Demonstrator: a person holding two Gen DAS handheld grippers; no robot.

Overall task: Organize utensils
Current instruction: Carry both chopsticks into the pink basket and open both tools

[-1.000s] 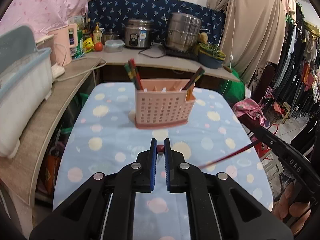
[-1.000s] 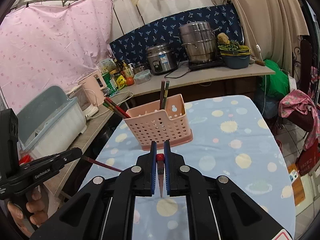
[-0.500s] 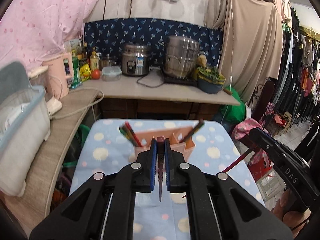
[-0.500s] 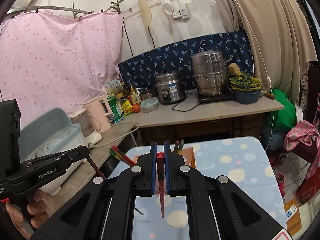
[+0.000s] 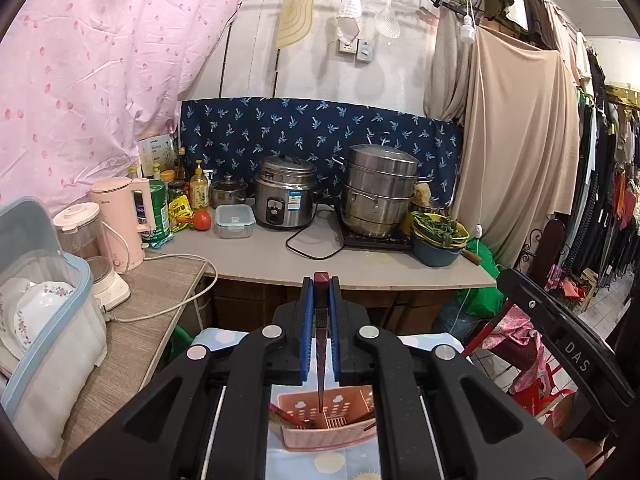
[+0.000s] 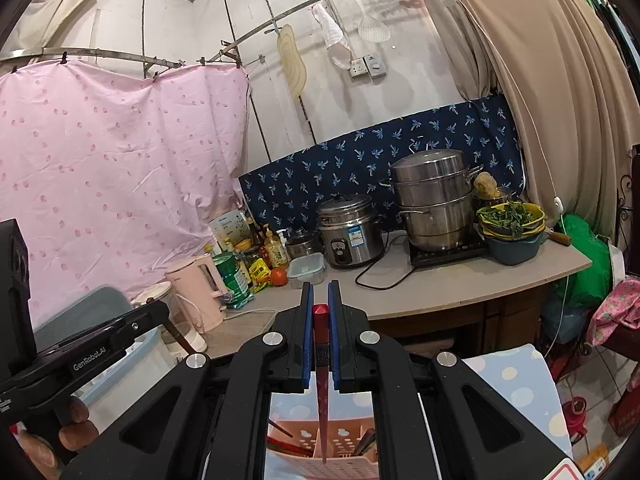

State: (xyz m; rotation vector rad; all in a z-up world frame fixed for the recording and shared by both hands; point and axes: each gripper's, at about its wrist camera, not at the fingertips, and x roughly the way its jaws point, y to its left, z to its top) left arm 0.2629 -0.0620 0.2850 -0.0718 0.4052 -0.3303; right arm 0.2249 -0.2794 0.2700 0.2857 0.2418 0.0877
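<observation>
Our arms hide most of the pink utensil basket [image 5: 328, 428] on the dotted table [image 6: 516, 380]. Left tongs [image 5: 320, 320] and right tongs [image 6: 320, 328] each clamp a red chopstick [image 5: 321, 364] above it.

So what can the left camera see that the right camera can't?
Only the left wrist view shows the bin with flowered plates and the hanging clothes. Only the right wrist view shows a hand holding the other gripper's handle. Both show a red chopstick clamped tip-down over the pink utensil basket, plus the rice cooker.
</observation>
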